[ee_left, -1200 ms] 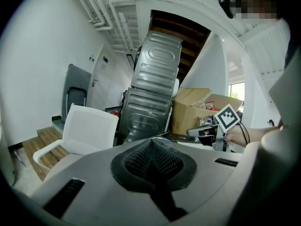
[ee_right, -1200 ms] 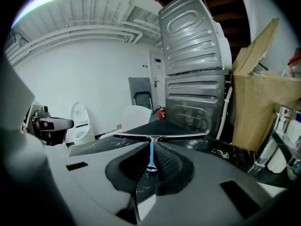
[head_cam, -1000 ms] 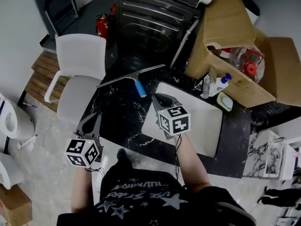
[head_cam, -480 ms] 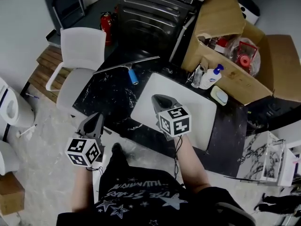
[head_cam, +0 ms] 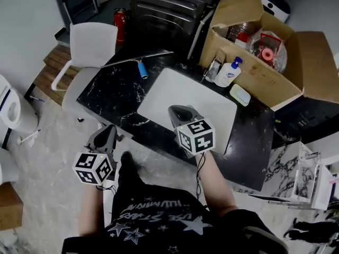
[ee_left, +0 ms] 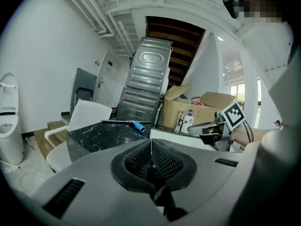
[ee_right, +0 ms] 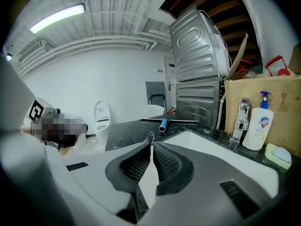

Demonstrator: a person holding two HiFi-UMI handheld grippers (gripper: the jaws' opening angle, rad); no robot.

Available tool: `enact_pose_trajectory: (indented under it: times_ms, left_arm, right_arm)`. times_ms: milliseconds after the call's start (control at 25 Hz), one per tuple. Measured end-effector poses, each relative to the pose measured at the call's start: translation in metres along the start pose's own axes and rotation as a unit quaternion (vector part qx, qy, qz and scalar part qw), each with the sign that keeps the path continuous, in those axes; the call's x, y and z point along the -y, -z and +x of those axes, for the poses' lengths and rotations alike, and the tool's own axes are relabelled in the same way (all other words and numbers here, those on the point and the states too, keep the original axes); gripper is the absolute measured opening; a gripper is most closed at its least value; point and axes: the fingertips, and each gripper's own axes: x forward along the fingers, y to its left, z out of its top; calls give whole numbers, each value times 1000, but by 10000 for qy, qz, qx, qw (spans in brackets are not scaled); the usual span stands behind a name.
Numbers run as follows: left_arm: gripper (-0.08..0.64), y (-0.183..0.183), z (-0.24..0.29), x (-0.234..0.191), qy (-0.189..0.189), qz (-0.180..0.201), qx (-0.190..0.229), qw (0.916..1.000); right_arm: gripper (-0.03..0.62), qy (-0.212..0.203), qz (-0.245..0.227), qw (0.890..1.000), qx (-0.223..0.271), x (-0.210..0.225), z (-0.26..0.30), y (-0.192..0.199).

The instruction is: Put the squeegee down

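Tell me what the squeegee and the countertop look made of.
Squeegee: thin grey blade bar, likely metal by its straight dull sheen; blue handle, probably plastic. Countertop: glossy black with white veins, looks like marble or a stone imitation.

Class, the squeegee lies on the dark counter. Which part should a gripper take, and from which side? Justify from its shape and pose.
Probably best: take the squeegee by its blue handle, from above on the person's side. The handle is round and juts from the blade's middle toward the person. The thin blade lies flat on the counter, offering little to pinch.
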Motion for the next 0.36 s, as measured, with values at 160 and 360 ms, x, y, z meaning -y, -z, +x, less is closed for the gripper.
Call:
enact_pose_trajectory:
  times_ms: [160,360]
  left_arm:
    - [21,14,-18,22,-15,-66,-31,10000]
    - [21,30,-43,47,-70,-85,2,9999]
  right_arm:
    - [54,-87,-17,10000,-34,-10,-26,15]
    - [54,-163,-38,9998,-52,-23,-54,36]
